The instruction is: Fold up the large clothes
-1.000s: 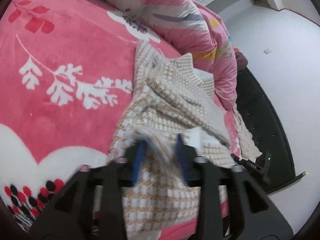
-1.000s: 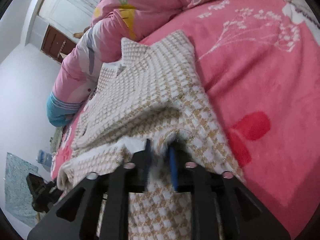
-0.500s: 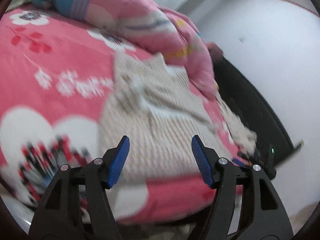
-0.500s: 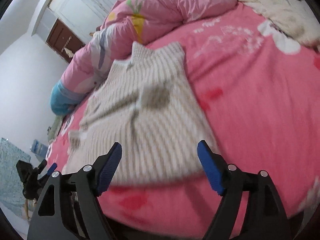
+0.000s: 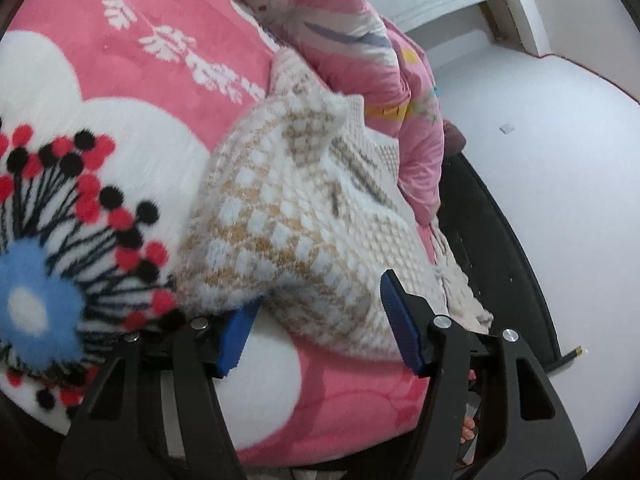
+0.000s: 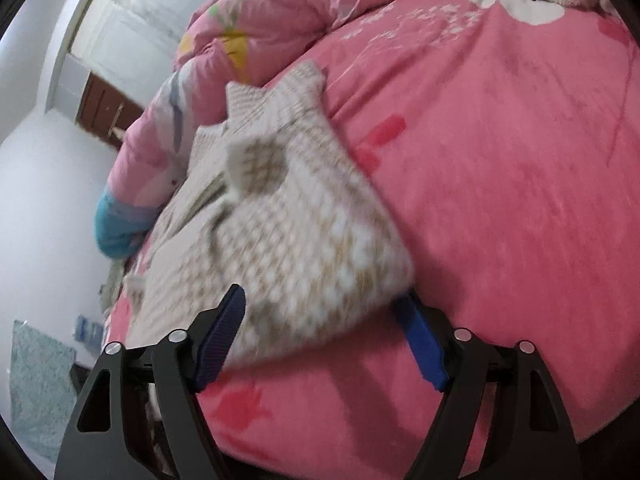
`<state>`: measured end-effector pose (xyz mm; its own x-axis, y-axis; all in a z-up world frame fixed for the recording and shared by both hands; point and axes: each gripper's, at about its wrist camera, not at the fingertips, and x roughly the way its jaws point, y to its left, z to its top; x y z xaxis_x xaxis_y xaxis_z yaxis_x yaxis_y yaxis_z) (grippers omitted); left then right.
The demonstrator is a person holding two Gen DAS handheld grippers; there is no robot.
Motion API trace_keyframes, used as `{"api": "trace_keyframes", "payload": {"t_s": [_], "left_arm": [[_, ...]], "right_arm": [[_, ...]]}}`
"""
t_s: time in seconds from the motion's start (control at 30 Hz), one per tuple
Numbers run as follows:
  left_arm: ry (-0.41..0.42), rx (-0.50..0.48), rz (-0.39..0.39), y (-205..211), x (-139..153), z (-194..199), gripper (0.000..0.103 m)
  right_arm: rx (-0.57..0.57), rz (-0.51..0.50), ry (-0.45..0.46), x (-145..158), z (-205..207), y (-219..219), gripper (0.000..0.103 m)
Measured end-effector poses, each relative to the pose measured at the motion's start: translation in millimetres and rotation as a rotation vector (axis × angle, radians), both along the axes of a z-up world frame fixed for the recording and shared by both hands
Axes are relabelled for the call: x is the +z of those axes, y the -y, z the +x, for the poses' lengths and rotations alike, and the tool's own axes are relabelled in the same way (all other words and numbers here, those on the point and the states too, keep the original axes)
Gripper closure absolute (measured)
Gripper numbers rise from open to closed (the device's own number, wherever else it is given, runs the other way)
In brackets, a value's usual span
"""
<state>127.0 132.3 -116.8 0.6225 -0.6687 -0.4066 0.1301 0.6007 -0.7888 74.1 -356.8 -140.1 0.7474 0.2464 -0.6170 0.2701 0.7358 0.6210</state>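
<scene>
2 grippers, left gripper (image 5: 320,320) and right gripper (image 6: 324,336), closing around the sweater's (image 5: 304,216) near edge, not yet gripping.

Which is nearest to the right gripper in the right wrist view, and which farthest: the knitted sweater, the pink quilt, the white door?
1. Knitted sweater: just ahead of the right gripper.
2. Pink quilt: behind the sweater.
3. White door: upper left, farthest.

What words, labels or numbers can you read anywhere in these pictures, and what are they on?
None can be read.
The blanket carries only flower and leaf prints, no lettering.
The sweater shows a knit check, with no tag or label in view.
The quilt has printed shapes only.
The small white plate on the wall is too small to read.
</scene>
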Motion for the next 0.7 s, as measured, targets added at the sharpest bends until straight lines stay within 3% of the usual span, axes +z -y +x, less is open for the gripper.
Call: {"api": "trace_keyframes", "payload": {"t_s": [0.13, 0.27, 0.33, 0.7], "left_arm": [[-0.008, 0.043, 0.003, 2, 4, 1, 0.045], [-0.027, 0.063, -0.028, 2, 7, -6, 0.042], [-0.028, 0.074, -0.058, -1, 5, -9, 0.037], [-0.114, 0.168, -0.239, -5, -3, 2, 0.035]], "right_arm": [[-0.042, -0.068, -0.007, 3, 12, -6, 0.036], [-0.033, -0.026, 0.008, 6, 8, -3, 0.039], [-0.020, -0.011, 0.009, 4, 7, -2, 0.039], [0.012, -0.002, 0.014, 2, 12, 0, 0.039]]}}
